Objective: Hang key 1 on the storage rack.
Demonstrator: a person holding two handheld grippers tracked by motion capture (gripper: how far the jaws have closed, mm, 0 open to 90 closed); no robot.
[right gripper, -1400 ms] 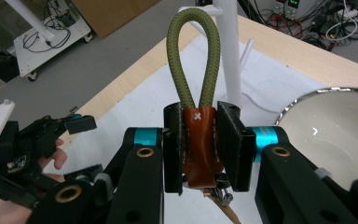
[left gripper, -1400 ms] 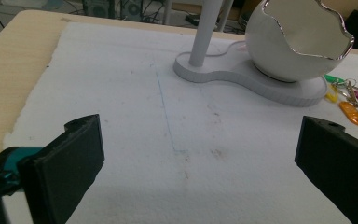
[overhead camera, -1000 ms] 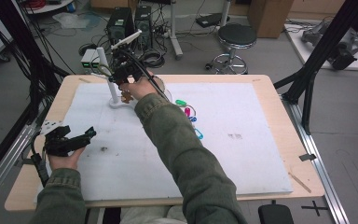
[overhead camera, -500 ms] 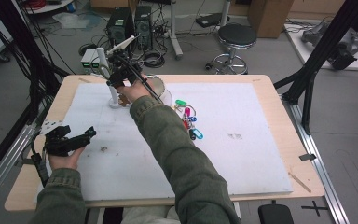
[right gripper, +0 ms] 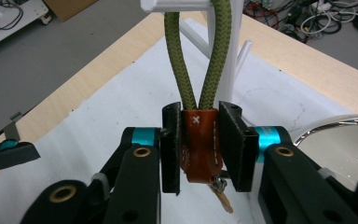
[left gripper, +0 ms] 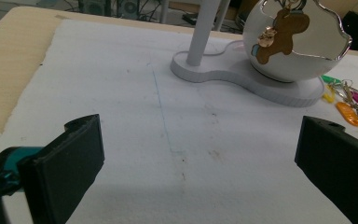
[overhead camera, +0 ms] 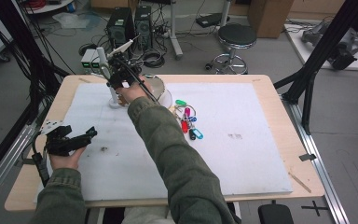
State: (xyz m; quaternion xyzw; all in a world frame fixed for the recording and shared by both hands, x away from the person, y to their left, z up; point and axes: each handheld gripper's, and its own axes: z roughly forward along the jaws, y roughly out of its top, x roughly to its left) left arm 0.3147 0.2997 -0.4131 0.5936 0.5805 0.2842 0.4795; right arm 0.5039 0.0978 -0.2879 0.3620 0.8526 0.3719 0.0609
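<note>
Keychain loop being hung on the white stand's peg

At the upper left of the high view the right gripper (overhead camera: 116,80) clamps the brown leather tab (right gripper: 199,142) of a keychain, its green rope loop (right gripper: 196,60) draped over the stand's peg (right gripper: 177,5) — jaws just easing open. Let go too soon and the loop may slide off the peg's end. A second ago this hand sat lower. The left gripper (overhead camera: 70,140) rests jaws apart, empty, lower left.
</note>
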